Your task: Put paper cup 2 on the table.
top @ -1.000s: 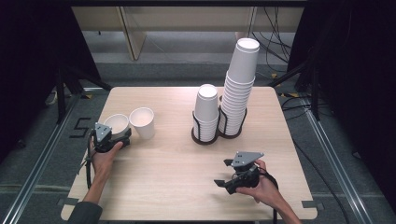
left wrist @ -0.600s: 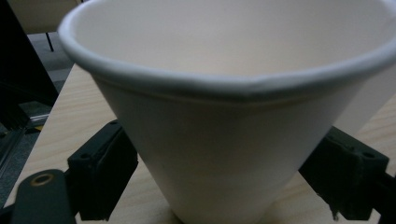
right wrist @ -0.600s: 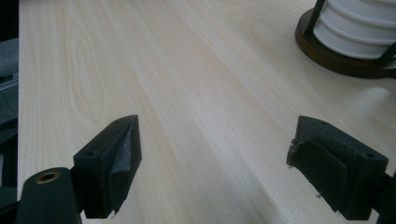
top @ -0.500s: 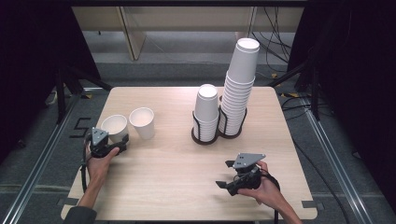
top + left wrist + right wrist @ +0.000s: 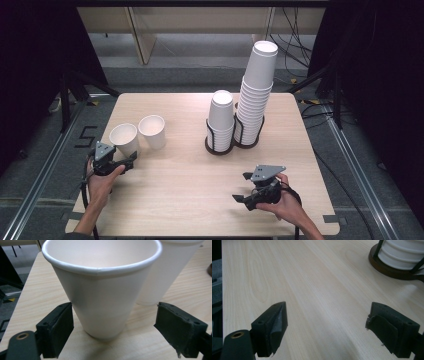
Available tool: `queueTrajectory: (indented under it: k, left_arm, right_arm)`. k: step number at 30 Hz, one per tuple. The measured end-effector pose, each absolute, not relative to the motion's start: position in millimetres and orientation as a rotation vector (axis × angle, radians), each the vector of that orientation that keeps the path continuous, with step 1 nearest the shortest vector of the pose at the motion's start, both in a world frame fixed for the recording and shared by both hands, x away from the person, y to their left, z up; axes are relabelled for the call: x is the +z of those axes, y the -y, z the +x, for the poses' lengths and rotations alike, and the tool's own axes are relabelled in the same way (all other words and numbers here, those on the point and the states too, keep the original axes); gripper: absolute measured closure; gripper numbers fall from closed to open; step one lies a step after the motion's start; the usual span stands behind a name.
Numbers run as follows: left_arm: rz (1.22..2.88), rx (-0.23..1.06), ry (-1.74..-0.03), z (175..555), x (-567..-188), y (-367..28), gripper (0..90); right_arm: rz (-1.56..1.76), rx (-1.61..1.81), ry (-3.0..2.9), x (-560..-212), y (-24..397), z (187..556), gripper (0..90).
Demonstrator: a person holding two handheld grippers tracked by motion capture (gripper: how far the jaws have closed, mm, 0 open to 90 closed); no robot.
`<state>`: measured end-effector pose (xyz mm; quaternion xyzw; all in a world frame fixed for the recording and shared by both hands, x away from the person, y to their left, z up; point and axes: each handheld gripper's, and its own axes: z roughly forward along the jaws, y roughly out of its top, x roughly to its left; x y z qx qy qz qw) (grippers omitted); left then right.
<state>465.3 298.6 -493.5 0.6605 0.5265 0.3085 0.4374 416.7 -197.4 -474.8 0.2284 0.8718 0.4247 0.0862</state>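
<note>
**Cup pick-up, grasp stage.**

Near the left edge of the table (image 5: 175, 200): bracketing the nearer paper cup (image 5: 123, 138) with the left gripper (image 5: 129, 161), low on the cup's wall. Having just been closing the jaws around it, yet not gripping so far. In the left gripper view, one pad is sitting at or just beside the cup's side and the other is standing clear of it, with bare wood between. Cup resting upright on its base, mouth up, just beside a second cup (image 5: 152, 131) of the same kind, which is standing slightly farther from the near edge.

Toward the middle and far edge: two stacks of cups in a dark wire holder (image 5: 387, 267), a short stack (image 5: 220, 117) and, touching it on the right, a tall stack (image 5: 257, 95) leaning slightly.

Near the front right corner: idling with the right gripper (image 5: 241, 187), held level above the wood with fingers wide apart and nothing between them.

Judged step: closing on the nearer cup before lifting.

Called for next: centring the cup between the pads, squeezing gently so as not to crush the thin wall, then lifting straight up without nudging the neighbouring cup.
</note>
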Motion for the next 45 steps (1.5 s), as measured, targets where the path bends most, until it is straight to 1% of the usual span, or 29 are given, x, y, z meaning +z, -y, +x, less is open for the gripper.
queueTrajectory:
  k: [3, 6, 13, 15, 21, 32, 35, 40, 43, 45]
  left_arm:
    - [1.648, 0.761, -1.308, 457, -493, -295, 14.5]
    - [1.632, 0.723, -1.3, 447, -493, -290, 14.5]
    - [1.574, 0.732, -1.247, 421, -483, -270, 14.6]
    - [1.599, 0.704, -1.212, 414, -481, -261, 14.6]
    - [1.601, 0.64, -1.137, 394, -480, -236, 14.5]
    - [1.648, 0.59, -1.055, 358, -485, -204, 14.5]
    - [1.698, 0.552, -1.005, 353, -487, -199, 14.5]
    - [1.751, 0.53, -0.964, 344, -493, -192, 14.5]
    - [1.801, 0.567, -0.946, 339, -493, -187, 14.5]
    - [1.811, 0.556, -0.933, 335, -493, -183, 14.5]
  right_arm:
    - [0.68, 1.262, -2.594, -475, 199, 417, 16.8]
    - [0.705, 1.265, -2.597, -475, 199, 415, 16.9]
    - [0.706, 1.264, -2.592, -476, 201, 414, 16.9]
    - [0.709, 1.267, -2.589, -476, 201, 414, 16.9]
    - [0.709, 1.265, -2.596, -477, 202, 411, 16.9]
    - [0.708, 1.269, -2.6, -478, 202, 407, 16.9]
    - [0.71, 1.268, -2.603, -478, 203, 405, 16.9]
    - [0.708, 1.255, -2.603, -481, 202, 402, 16.7]
    - [0.689, 1.255, -2.603, -481, 202, 401, 16.7]
    - [0.688, 1.256, -2.611, -482, 202, 400, 16.8]
